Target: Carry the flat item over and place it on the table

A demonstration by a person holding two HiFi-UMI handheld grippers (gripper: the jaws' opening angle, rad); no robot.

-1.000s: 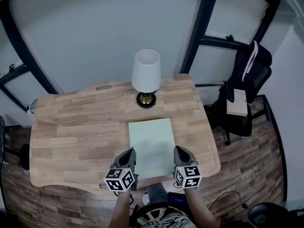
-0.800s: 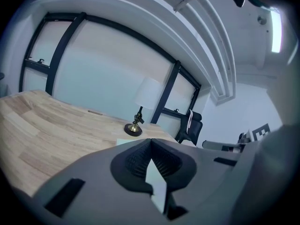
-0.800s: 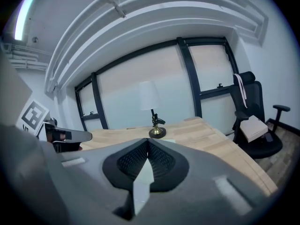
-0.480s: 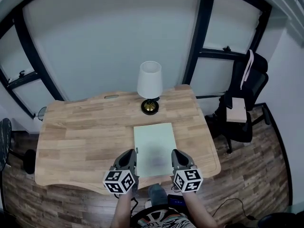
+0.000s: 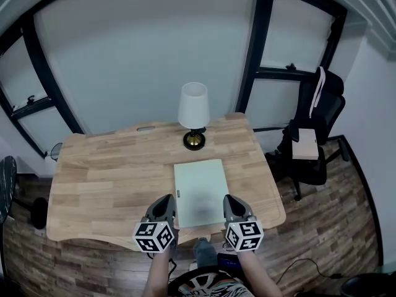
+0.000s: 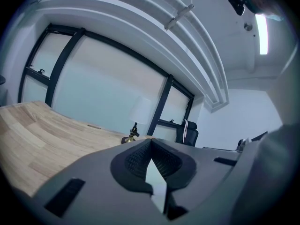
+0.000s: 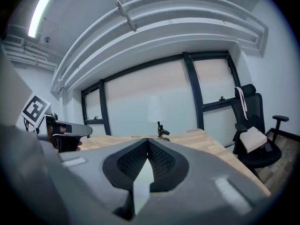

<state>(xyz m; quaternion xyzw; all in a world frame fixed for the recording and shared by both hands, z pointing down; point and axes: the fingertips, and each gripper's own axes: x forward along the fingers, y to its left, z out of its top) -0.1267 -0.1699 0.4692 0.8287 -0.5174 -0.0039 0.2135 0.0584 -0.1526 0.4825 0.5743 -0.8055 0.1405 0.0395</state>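
Head view shows a wide wooden counter (image 5: pixel 105 166) with a black office chair (image 5: pixel 322 122) off its right end. A pale green flat sheet (image 5: pixel 199 187) sits over the counter's near middle, its near edge at the counter's front edge; whether it touches the wood I cannot tell. A white-shaded lamp (image 5: pixel 193 113) stands behind it. The left gripper (image 5: pixel 166 204) and right gripper (image 5: pixel 232 202) flank the sheet, each with jaws closed on one side edge.

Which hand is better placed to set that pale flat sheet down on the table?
Neither stands out. The left gripper and the right gripper each have jaws shut on opposite sides of the flat sheet's near end, mirrored at the table's near edge. Lowering it probably takes both together.
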